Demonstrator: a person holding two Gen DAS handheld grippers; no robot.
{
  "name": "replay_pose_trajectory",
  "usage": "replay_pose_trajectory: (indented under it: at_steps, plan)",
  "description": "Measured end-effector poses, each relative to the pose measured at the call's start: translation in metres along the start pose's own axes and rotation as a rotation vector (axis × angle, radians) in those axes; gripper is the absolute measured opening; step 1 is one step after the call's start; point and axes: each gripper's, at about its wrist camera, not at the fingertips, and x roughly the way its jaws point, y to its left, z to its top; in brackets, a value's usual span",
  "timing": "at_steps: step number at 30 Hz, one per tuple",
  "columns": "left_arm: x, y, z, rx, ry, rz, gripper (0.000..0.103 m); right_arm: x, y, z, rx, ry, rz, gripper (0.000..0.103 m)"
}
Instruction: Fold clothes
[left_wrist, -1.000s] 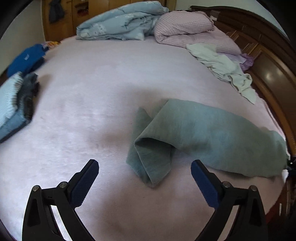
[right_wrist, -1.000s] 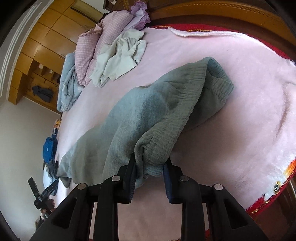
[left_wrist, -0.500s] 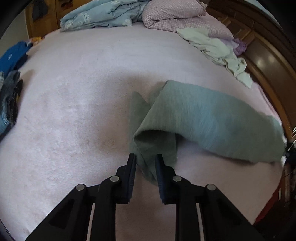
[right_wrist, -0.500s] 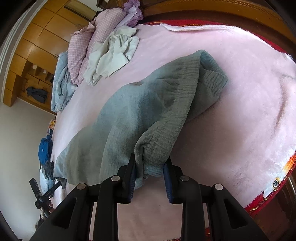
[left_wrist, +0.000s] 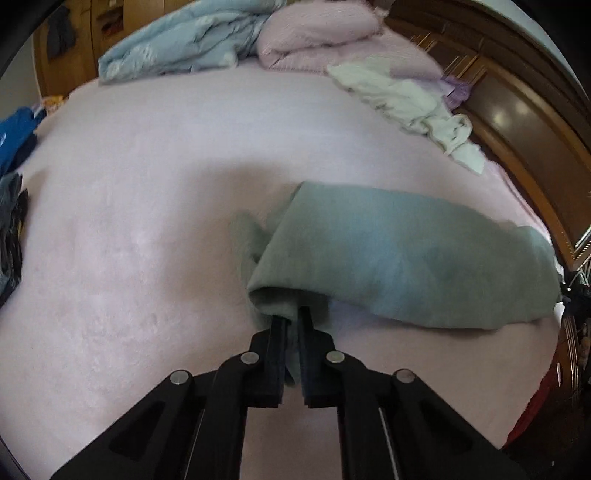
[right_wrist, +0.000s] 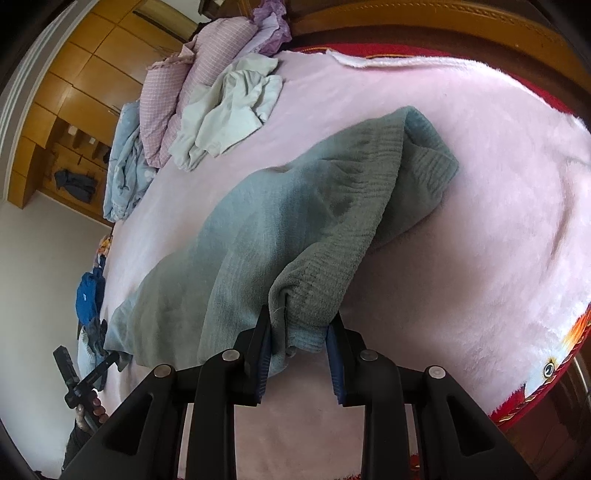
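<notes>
A grey-green garment (left_wrist: 388, 251) lies stretched across the pink bed (left_wrist: 129, 221). In the left wrist view my left gripper (left_wrist: 291, 314) is clamped on its near folded end, its jaws closing tight with fabric pinched between the pads. The other end has a ribbed band. There my right gripper (right_wrist: 300, 315) is shut on a thick bunch of the garment (right_wrist: 295, 206), lifting it slightly off the blanket. The left gripper's far side (right_wrist: 85, 373) and the hand holding it show small at the lower left of the right wrist view.
Crumpled white clothing (left_wrist: 413, 96) lies near the pink pillows (left_wrist: 317, 29) and a light blue quilt (left_wrist: 177, 44). Blue and dark clothes (left_wrist: 14, 136) are piled at the bed's left edge. A wooden headboard (left_wrist: 524, 122) borders the right side.
My left gripper went from wide open to shut, moving in onto the garment's folded end. The right gripper kept its grip and stayed put.
</notes>
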Motion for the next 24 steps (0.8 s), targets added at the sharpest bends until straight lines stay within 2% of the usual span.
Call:
replay_pose_trajectory:
  at_steps: [5, 9, 15, 18, 24]
  plan:
    - [-0.024, -0.002, 0.001, -0.036, -0.067, -0.015, 0.004, -0.005, 0.0, 0.001, 0.009, -0.02, 0.022, 0.028]
    - [-0.062, -0.004, 0.006, -0.082, -0.158, -0.082, 0.004, -0.027, 0.0, 0.005, 0.043, -0.075, 0.102, 0.027]
    - [-0.123, -0.018, 0.013, -0.066, -0.272, -0.139, 0.004, -0.065, 0.015, 0.016, 0.047, -0.149, 0.202, 0.027]
    - [-0.143, -0.025, 0.014, -0.068, -0.311, -0.153, 0.004, -0.082, 0.023, 0.017, 0.033, -0.179, 0.23, 0.027]
    - [-0.191, -0.022, 0.006, -0.079, -0.382, -0.15, 0.004, -0.127, 0.045, 0.017, 0.002, -0.25, 0.344, 0.027]
